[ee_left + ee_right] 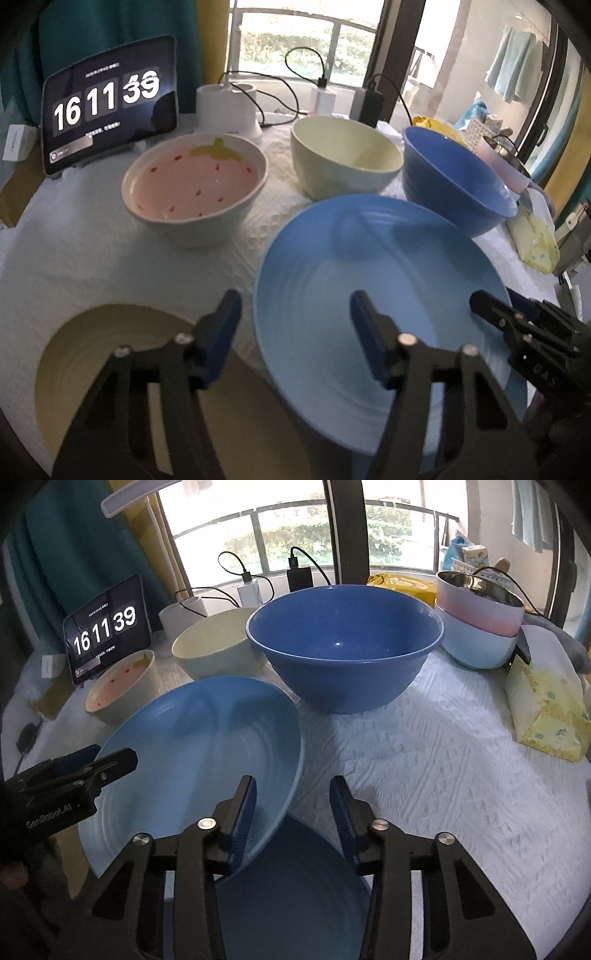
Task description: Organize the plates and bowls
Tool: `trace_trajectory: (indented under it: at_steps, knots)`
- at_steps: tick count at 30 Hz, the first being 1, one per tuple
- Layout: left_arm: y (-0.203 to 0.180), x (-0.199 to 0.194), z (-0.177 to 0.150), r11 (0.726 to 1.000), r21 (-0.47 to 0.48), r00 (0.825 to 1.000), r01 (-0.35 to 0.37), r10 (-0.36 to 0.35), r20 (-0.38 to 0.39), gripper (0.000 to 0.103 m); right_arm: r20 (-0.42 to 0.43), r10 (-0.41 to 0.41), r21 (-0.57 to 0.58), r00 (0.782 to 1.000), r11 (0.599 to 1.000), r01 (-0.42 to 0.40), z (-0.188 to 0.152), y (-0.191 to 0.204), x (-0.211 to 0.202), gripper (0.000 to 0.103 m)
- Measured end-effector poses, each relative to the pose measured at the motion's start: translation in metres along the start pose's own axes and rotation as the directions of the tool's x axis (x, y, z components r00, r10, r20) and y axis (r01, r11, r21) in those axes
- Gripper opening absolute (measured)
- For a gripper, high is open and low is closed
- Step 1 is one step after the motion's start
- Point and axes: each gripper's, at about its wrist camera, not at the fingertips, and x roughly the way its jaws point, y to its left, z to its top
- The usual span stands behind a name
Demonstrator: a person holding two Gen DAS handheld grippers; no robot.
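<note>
A light blue plate (369,277) (192,746) lies tilted on a darker blue plate (295,893). My left gripper (295,325) (110,760) straddles its left rim, one finger outside and one over the plate, with cloth showing in the gap. My right gripper (293,808) (498,308) straddles the right rim the same way, its pads off the plate. A beige plate (110,369) lies under the left gripper. Behind stand a strawberry-pattern bowl (192,184), a cream bowl (343,158) and a deep blue bowl (343,653).
A tablet (110,103) showing a clock leans at the back left, with chargers and cables along the window sill. Stacked pink and pale blue bowls (480,627) and a yellow tissue pack (546,709) sit at the right. A white textured cloth (424,757) covers the table.
</note>
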Motion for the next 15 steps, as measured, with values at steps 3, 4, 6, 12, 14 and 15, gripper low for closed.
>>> trace_trajectory:
  at_steps: [3,4,6,12,14,15]
  knots:
    - [-0.0019,0.0011,-0.001,1.0,0.002,1.0,0.003,-0.003,-0.006,0.051,0.002,-0.004,0.002,1.0,1.0,0.004,0.0004,-0.0004,0.0003,0.034]
    - [-0.0022,0.0013,-0.0008,1.0,0.002,1.0,0.004,-0.004,-0.007,0.047,0.003,-0.003,0.003,1.0,1.0,0.003,0.0004,-0.0004,0.0004,0.032]
    - [-0.0035,0.0022,-0.0012,1.0,0.004,1.0,0.003,-0.003,-0.01,0.042,0.003,-0.006,0.001,1.0,1.0,0.006,0.0,-0.0002,0.0005,0.028]
    - [-0.0039,0.0033,-0.0022,1.0,0.0,1.0,-0.009,0.009,-0.014,0.031,0.003,-0.019,0.005,1.0,1.0,0.019,0.001,-0.0011,0.0012,0.023]
    - [-0.0032,0.0028,-0.0025,1.0,-0.002,1.0,-0.013,0.013,-0.013,0.029,0.004,-0.019,0.006,1.0,1.0,0.019,0.001,-0.0013,0.001,0.022]
    - [-0.0024,0.0022,-0.0026,1.0,-0.006,1.0,-0.012,0.012,-0.013,0.028,0.004,-0.019,0.006,1.0,1.0,0.019,0.0011,-0.0014,0.0009,0.022]
